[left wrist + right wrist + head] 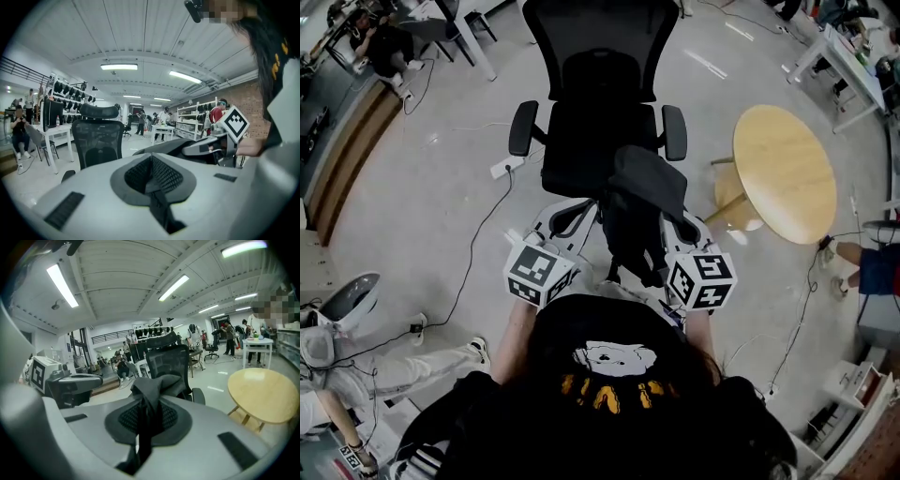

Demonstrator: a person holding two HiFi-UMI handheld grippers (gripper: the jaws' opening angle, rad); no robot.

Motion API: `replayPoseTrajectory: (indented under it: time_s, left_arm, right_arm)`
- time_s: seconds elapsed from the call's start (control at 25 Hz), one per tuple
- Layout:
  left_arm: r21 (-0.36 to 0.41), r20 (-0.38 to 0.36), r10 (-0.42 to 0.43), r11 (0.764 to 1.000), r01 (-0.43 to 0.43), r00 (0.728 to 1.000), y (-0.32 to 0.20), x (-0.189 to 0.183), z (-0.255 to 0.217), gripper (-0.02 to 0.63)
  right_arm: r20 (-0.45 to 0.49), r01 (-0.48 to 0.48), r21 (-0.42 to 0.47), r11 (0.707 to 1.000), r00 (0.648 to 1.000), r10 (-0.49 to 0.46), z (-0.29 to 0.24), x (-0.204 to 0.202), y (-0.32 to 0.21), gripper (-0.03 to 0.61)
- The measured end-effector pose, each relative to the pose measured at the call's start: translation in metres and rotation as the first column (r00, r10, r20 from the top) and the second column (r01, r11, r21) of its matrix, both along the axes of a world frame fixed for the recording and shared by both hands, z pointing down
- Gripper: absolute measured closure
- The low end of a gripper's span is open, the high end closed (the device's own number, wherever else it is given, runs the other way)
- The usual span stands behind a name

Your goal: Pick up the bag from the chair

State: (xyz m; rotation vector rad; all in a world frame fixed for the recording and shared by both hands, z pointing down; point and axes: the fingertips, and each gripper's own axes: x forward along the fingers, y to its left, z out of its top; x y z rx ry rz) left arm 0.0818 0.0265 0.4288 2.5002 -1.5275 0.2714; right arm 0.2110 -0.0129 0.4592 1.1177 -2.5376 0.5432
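Note:
A black bag [642, 202] hangs in the air between my two grippers, just in front of the black mesh office chair [595, 131]. My right gripper [675, 230] is shut on the bag's top, and in the right gripper view bunched black fabric [157, 385] sticks up out of the jaws [149, 416]. My left gripper [581, 217] sits at the bag's left edge; its jaws [151, 176] are shut with a dark strap running down between them. The bag's body [173, 146] shows to the right there. The chair's seat looks bare.
A round wooden table [783, 173] stands right of the chair. A cable [483, 225] and a power strip [506, 168] lie on the floor to the left. A seated person's legs [384, 361] are at lower left. White desks and people stand further off.

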Motion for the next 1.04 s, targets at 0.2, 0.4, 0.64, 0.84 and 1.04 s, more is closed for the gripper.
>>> replayPoseTrajectory:
  time_s: [0.2, 0.4, 0.64, 0.84, 1.04]
  left_arm:
    - [0.010, 0.002, -0.002, 1.000, 0.002, 1.000, 0.008, 0.006, -0.003, 0.603]
    - [0.016, 0.002, -0.006, 1.000, 0.006, 1.000, 0.017, 0.006, -0.003, 0.603]
    - [0.013, 0.002, -0.002, 1.000, 0.002, 1.000, 0.026, 0.010, 0.001, 0.603]
    - [0.013, 0.006, 0.010, 1.000, -0.010, 1.000, 0.027, 0.016, -0.001, 0.603]
    - [0.014, 0.012, 0.020, 1.000, -0.020, 1.000, 0.035, 0.024, 0.000, 0.603]
  right_arm:
    - [0.007, -0.004, 0.006, 1.000, 1.000, 0.004, -0.001, 0.008, 0.008, 0.571]
    - [0.006, 0.001, 0.016, 1.000, 1.000, -0.001, -0.003, 0.008, 0.019, 0.571]
    - [0.006, 0.003, 0.016, 1.000, 1.000, -0.003, 0.000, 0.011, 0.029, 0.571]
    - [0.006, 0.006, 0.011, 1.000, 1.000, -0.006, -0.001, 0.012, 0.031, 0.571]
    - [-0.002, 0.004, 0.003, 1.000, 1.000, -0.004, 0.005, 0.019, 0.040, 0.571]
